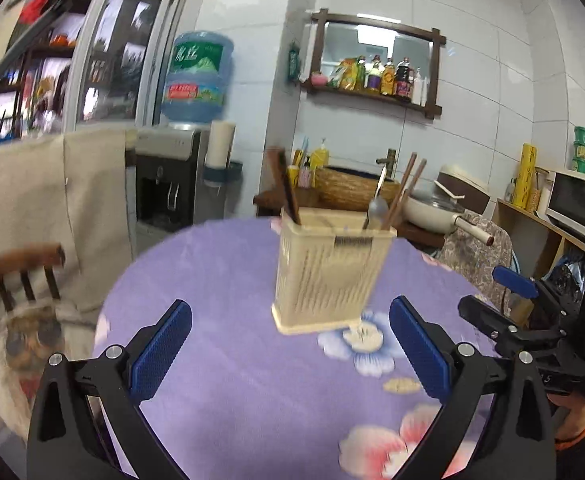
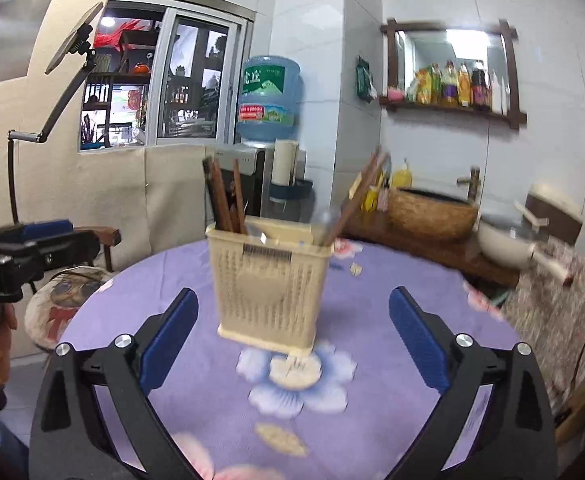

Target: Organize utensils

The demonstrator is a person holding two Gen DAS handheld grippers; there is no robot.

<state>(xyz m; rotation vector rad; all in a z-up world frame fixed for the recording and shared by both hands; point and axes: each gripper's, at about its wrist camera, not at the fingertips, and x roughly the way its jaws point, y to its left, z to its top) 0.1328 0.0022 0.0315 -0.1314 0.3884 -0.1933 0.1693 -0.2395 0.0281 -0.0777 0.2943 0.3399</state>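
Note:
A cream plastic utensil basket (image 1: 328, 276) (image 2: 270, 284) stands upright on the round table with a purple flowered cloth (image 1: 228, 280) (image 2: 392, 280). Brown chopsticks (image 1: 406, 188) (image 2: 224, 196) and a metal spoon (image 1: 376, 206) (image 2: 326, 222) stick up out of it. My left gripper (image 1: 290, 344) is open, short of the basket, with nothing between its blue pads (image 1: 160, 356). My right gripper (image 2: 294, 344) is open too, empty, with the basket just beyond it. The right gripper also shows at the right edge of the left wrist view (image 1: 532, 308). The left gripper shows at the left edge of the right wrist view (image 2: 32, 248).
A wooden chair with a cushion (image 1: 24, 280) (image 2: 68, 300) stands left of the table. A water dispenser (image 1: 172, 176) and a counter with a woven basket (image 2: 432, 212) and a pan (image 1: 436, 208) lie behind. A microwave (image 1: 576, 200) is at the right.

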